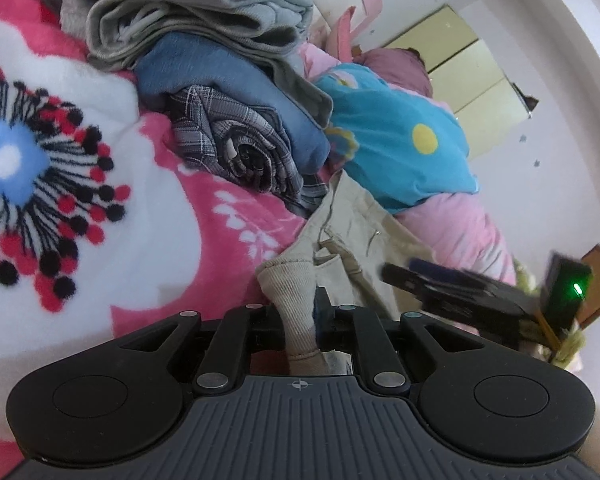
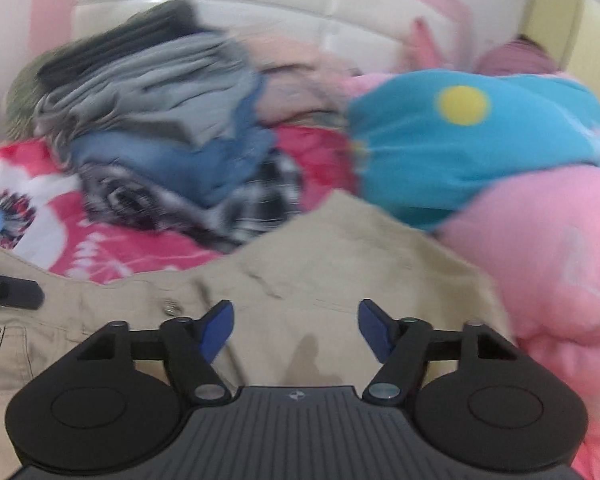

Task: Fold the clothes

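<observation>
While my left gripper (image 1: 300,312) stays-free clamps the beige garment's (image 2: 340,248) ribbed cuff on the pink floral blanket (image 1: 228,216), right gripper (image 2: 296,326) hangs w/ jaws apart, empty, above it.

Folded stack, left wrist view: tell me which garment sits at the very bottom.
The grey plaid garment, rolled at its end. It lies directly on the pink floral blanket, under the blue one and the plain grey ones above.

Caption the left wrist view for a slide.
Left gripper shut on beige garment's ribbed cuff, folded clothes pile behind.
</observation>
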{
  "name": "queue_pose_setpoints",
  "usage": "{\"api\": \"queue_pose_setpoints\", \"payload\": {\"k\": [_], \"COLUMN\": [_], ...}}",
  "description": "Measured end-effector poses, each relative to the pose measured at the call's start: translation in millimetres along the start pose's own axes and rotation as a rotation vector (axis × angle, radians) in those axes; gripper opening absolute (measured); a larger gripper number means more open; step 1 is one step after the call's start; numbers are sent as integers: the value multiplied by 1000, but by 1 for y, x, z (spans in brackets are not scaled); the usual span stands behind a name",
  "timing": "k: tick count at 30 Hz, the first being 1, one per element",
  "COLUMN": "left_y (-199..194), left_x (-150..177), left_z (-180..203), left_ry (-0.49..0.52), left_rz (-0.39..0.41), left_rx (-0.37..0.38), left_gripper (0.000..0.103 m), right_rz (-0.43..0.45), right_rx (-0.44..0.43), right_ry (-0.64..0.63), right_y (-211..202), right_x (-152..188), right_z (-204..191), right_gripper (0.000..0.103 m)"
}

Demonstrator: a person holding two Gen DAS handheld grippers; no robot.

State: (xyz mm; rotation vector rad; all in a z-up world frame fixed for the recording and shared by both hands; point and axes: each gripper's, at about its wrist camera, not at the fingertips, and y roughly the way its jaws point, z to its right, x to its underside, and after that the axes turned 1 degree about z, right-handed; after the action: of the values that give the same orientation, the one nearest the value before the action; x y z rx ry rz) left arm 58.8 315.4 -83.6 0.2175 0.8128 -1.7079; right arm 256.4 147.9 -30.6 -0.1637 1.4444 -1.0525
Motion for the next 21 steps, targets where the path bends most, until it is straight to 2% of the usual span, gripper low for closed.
{"api": "queue_pose_setpoints", "payload": {"k": [4, 6, 7, 8, 10, 11, 14, 21], "left_y": [3, 4, 4, 4, 4, 3, 3, 1], "left_x": [-2, -3, -3, -3, -3, -4, -4, -5], "left_z": [-2, -2, -2, -2, -3, -3, -5, -6], "left_ry": [9, 13, 15, 16, 13, 9, 2, -2], "left_rz": [-11, -11, -11, -12, -13, -14, -15, 3], "left_rx": [-4, 4, 8, 11, 14, 15, 15, 15], "left_gripper": [11, 11, 11, 11, 10, 10, 10, 10], "right_rz": [-57, -89, -99, -102, -85, -65, -7, 80], "right_rx": [-61, -66, -68, -78, -71, -73, -55, -57], "right_ry": [-12, -2, 15, 37, 55, 58, 62, 145], "right_y": [37, 49, 54, 57, 56, 53, 43, 30], "right_x": [-1, 2, 3, 4, 5, 5, 1, -9], "right_z": [-17, -18, -17, -16, -19, -21, -29, -20], "right_gripper": [52, 36, 32, 22, 16, 5, 5, 5]}}
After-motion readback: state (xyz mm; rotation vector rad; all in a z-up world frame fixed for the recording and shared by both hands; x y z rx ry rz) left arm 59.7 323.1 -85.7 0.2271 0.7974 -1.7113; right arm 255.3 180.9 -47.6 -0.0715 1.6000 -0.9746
